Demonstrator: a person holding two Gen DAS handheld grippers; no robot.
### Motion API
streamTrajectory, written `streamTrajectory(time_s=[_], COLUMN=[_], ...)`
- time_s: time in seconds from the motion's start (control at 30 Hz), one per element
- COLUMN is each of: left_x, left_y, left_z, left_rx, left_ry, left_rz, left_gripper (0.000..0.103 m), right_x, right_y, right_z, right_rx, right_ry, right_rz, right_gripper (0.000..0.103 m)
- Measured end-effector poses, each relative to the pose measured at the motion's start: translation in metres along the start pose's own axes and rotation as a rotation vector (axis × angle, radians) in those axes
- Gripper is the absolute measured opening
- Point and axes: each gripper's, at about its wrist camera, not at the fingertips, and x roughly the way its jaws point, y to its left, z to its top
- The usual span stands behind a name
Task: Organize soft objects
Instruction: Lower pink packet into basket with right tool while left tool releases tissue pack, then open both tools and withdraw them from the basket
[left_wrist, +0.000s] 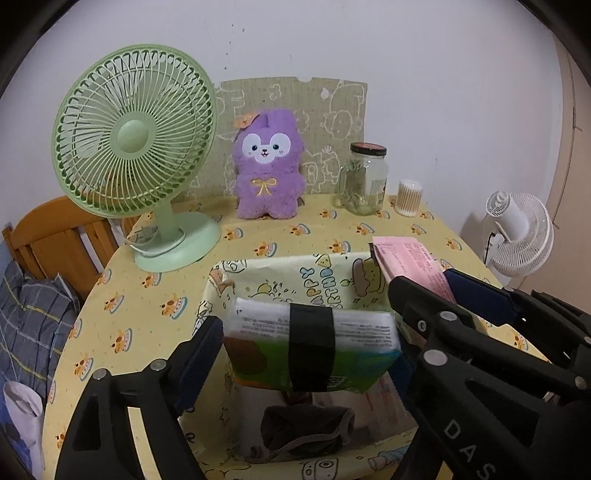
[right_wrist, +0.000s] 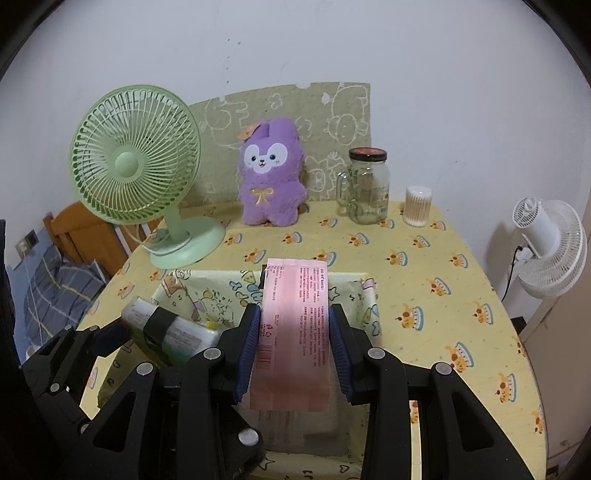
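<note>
My left gripper (left_wrist: 310, 347) is shut on a green and white tissue pack (left_wrist: 314, 343) with a black band, held over the open yellow cartoon-print storage box (left_wrist: 280, 273). A dark grey cloth (left_wrist: 303, 432) lies in the box bottom. My right gripper (right_wrist: 295, 343) is shut on a pink tissue pack (right_wrist: 295, 332), held over the same box (right_wrist: 354, 291). The green pack also shows in the right wrist view (right_wrist: 173, 332), the pink pack in the left wrist view (left_wrist: 410, 262). A purple plush toy (left_wrist: 267, 166) (right_wrist: 271, 173) sits upright at the table's back.
A green desk fan (left_wrist: 136, 147) stands back left on the yellow tablecloth (left_wrist: 122, 325). A glass jar (left_wrist: 364, 181) and a cotton-swab tub (left_wrist: 409, 197) stand back right. A white fan (right_wrist: 550, 247) is beyond the table's right edge, a wooden chair (left_wrist: 55, 236) at left.
</note>
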Motion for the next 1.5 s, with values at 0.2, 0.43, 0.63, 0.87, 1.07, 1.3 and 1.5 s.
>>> streamTrajectory(time_s=[0.2, 0.43, 0.63, 0.87, 1.07, 1.3, 1.5], left_x=[0.005, 0.01, 0.007, 0.0, -0.01, -0.021, -0.039], left_y=[0.004, 0.005, 0.002, -0.003, -0.008, -0.012, -0.014], left_z=[-0.004, -0.006, -0.005, -0.003, -0.001, -0.001, -0.002], left_rx=[0.004, -0.004, 0.001, 0.007, 0.009, 0.009, 0.01], left_ry=[0.032, 0.047, 0.037, 0.018, 0.008, 0.009, -0.012], left_rz=[-0.007, -0.023, -0.045, -0.054, -0.056, -0.053, -0.043], left_gripper=[0.092, 0.095, 0.097, 0.099, 0.103, 0.103, 0.103], right_x=[0.011, 0.016, 0.015, 0.004, -0.008, -0.02, -0.036], right_y=[0.004, 0.004, 0.001, -0.003, -0.004, -0.006, -0.004], right_z=[-0.002, -0.003, -0.002, -0.001, 0.0, 0.0, -0.001], right_rx=[-0.011, -0.012, -0.011, -0.007, -0.007, -0.009, -0.009], right_ry=[0.037, 0.058, 0.049, 0.032, 0.017, 0.015, -0.004], right_rz=[0.023, 0.022, -0.004, -0.016, -0.031, -0.045, -0.043], right_gripper=[0.04, 0.043, 0.061, 0.077, 0.086, 0.091, 0.092])
